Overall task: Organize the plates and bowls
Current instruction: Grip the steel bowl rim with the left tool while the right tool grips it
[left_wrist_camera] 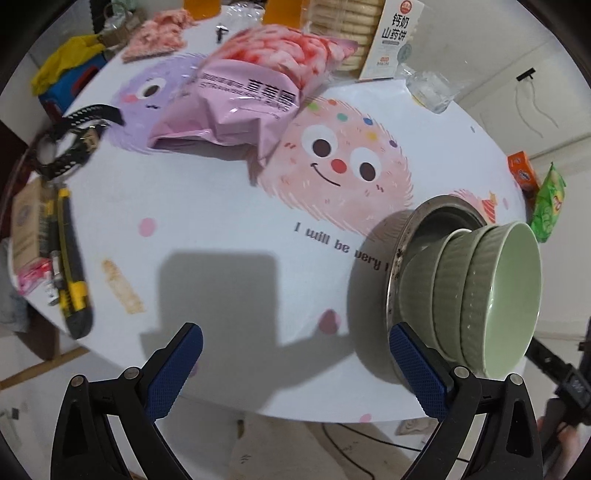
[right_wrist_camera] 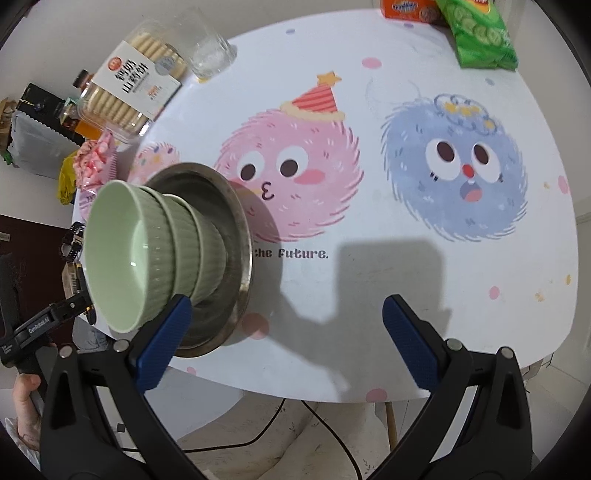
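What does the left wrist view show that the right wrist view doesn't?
Only the left wrist view shows the yellow utility knife and the open left gripper.

Only the right wrist view shows the blue fuzzy cartoon face printed on the tablecloth and the open right gripper.

Both show the three nested green ribbed bowls sitting in the steel plate, plus the green chip bag and the white biscuit box.

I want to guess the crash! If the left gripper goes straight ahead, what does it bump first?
Probably the pink crinkly snack bag; the left gripper points over bare tablecloth first, though depth is unclear.
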